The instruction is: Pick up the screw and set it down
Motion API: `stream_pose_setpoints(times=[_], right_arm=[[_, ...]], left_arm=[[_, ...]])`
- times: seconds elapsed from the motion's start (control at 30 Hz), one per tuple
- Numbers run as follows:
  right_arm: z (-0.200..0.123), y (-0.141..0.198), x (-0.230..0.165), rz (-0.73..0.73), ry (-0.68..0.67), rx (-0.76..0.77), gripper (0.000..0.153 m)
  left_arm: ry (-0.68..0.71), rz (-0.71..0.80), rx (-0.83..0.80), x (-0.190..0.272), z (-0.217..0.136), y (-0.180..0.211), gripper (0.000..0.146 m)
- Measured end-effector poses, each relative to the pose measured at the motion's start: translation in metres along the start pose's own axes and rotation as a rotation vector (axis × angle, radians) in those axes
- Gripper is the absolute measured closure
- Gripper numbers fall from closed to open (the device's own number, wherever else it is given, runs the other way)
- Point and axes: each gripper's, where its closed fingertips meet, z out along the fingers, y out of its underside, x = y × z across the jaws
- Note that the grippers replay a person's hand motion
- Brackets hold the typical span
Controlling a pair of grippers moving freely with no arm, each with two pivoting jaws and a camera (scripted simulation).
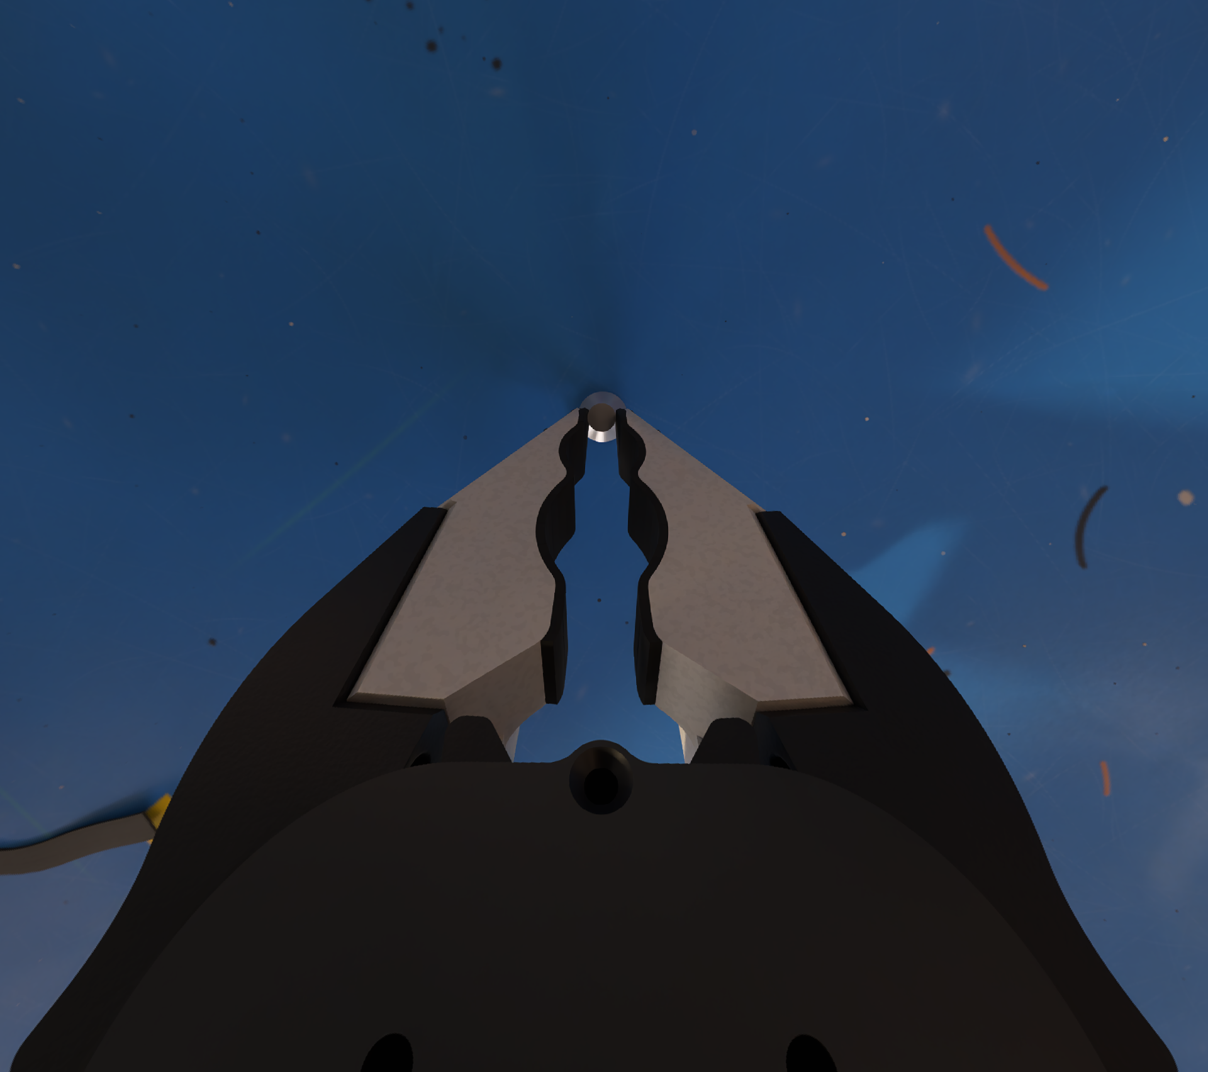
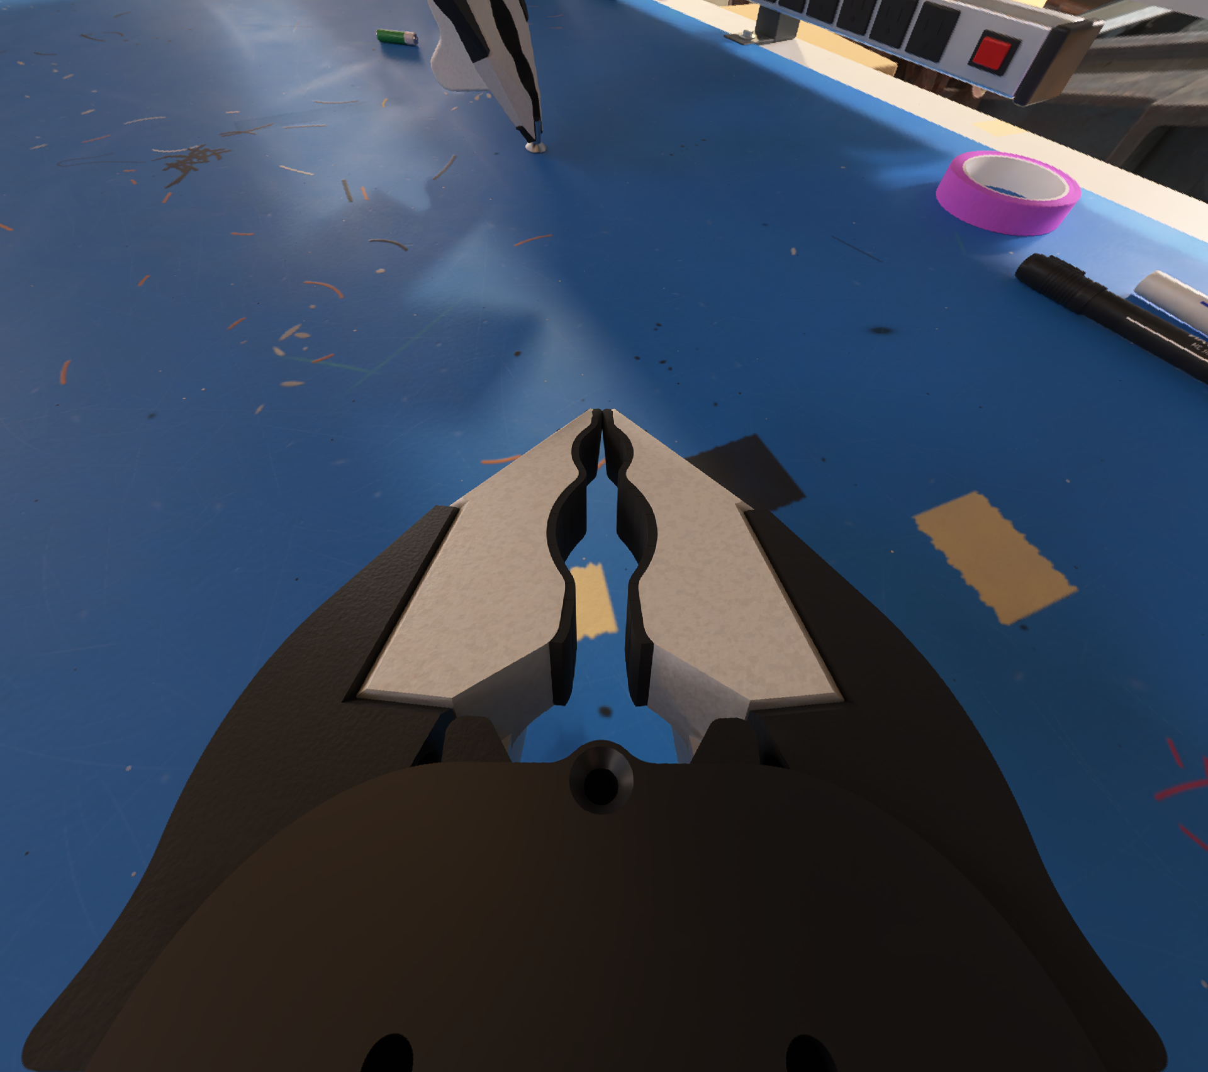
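The small silver screw (image 1: 601, 418) stands on its flat head on the blue mat (image 1: 327, 256), shank pointing up. My left gripper (image 1: 601, 420) points straight down and its fingertips are shut on the shank. In the right wrist view the same gripper (image 2: 533, 129) stands tilted over the screw (image 2: 535, 146), whose head touches or nearly touches the mat (image 2: 654, 191). My right gripper (image 2: 602, 416) is shut and empty, low over the near part of the mat.
A purple tape roll (image 2: 1006, 194), a black marker (image 2: 1111, 315) and a white marker (image 2: 1170, 292) lie at the right. A power strip (image 2: 850, 1) runs along the back right edge. A green battery (image 2: 397, 36) and wire scraps lie at the left.
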Motion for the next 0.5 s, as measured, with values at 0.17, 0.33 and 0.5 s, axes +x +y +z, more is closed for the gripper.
stream_pose_setpoints(times=[0.17, 0.33, 0.5], right_arm=[[0.0, 0.0, 0.0, -0.005, 0.001, -0.003, 0.153], [0.001, 0.001, -0.001, -0.01, 0.003, -0.008, 0.153], [0.001, 0.0, -0.001, -0.013, 0.003, -0.008, 0.153]], left_arm=[[-0.037, 0.006, 0.059, 0.002, -0.018, -0.01, 0.138], [0.01, 0.12, 0.147, 0.056, -0.055, -0.035, 0.138], [0.232, 0.321, 0.097, 0.182, -0.041, -0.024, 0.138]])
